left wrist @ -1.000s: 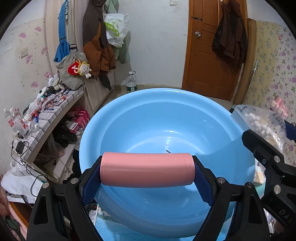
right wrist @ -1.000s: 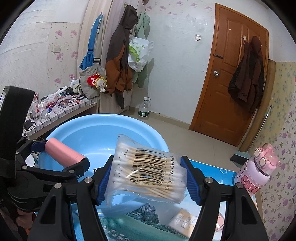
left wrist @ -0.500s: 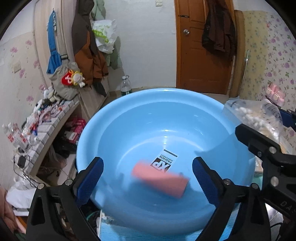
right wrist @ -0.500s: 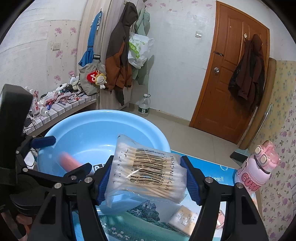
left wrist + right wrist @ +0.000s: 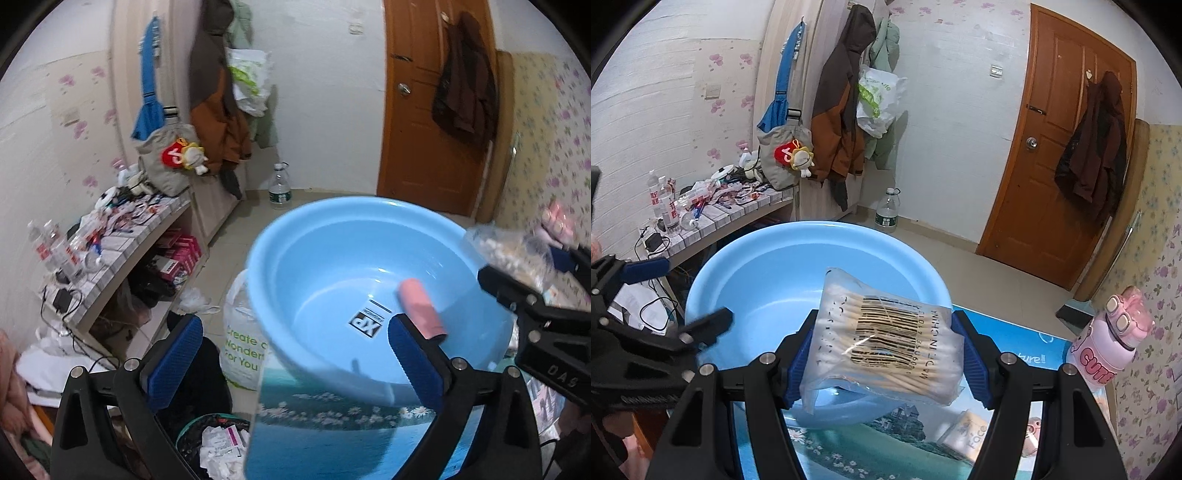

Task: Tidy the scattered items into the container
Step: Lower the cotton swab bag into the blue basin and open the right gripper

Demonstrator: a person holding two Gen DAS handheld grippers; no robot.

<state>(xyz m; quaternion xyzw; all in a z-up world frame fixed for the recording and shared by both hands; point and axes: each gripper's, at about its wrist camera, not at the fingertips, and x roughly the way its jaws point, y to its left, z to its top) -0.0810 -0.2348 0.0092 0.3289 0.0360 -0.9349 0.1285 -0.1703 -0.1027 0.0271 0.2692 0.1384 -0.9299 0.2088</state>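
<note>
Left gripper (image 5: 295, 358): jaws wide apart, holding nothing.
Right gripper (image 5: 884, 354): clamped on clear plastic bag of cotton swabs (image 5: 886, 343), reading "MADE IN CHINA", over the basin's rim.
Left view only: pink cylindrical roll (image 5: 421, 308) lying in round light-blue plastic basin (image 5: 295, 254), long axis 11-to-5 o'clock, beside "XP" label (image 5: 367, 323).
Right view only: pink "CUTE" bottle (image 5: 1108, 347) at 3 o'clock.

Floral wallpaper (image 5: 665, 92), wooden door (image 5: 1067, 177), cluttered shelf (image 5: 738, 206)

Swab bag (image 5: 886, 343) between tool (image 5: 886, 360) pads
</note>
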